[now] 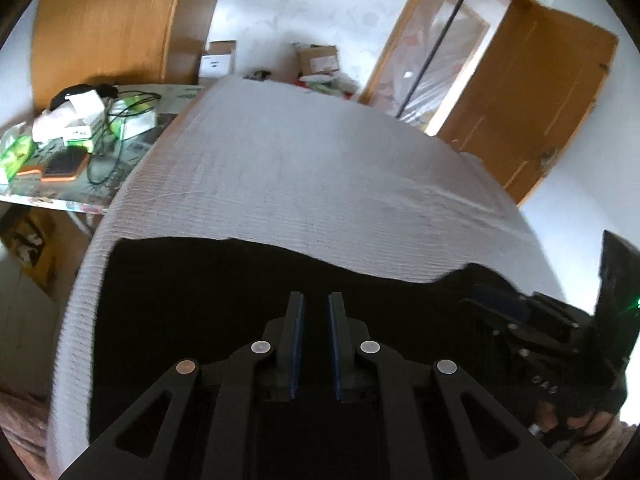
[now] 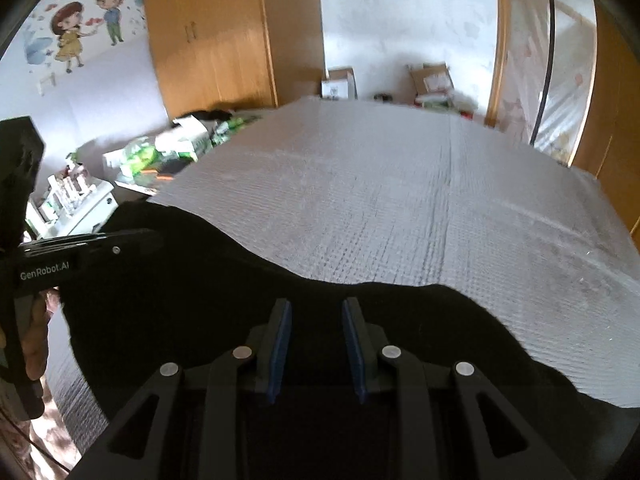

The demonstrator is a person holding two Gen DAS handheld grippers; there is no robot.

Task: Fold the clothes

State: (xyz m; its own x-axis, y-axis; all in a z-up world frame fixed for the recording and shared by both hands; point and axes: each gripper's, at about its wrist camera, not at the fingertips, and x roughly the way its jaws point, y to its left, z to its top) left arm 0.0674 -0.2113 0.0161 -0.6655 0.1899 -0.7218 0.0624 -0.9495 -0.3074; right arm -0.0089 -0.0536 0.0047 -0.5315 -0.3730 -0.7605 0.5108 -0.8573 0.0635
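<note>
A black garment (image 1: 224, 280) lies on the near part of a bed (image 1: 300, 168) covered in a grey textured sheet, its far edge running in a wavy line across the bed in both wrist views. The left gripper (image 1: 316, 304) hangs over the garment with its blue pads a narrow gap apart; the black cloth fills the view behind and between them, and whether they pinch a fold of it cannot be told. The right gripper (image 2: 316, 308) is likewise over the garment (image 2: 208, 272), its pads set wider apart, and again a grip on the cloth cannot be made out. To the left of the bed stands a cluttered bench (image 1: 60, 140). A wooden wardrobe (image 2: 208, 40) and boxes (image 1: 318, 60) stand at the far wall.
</note>
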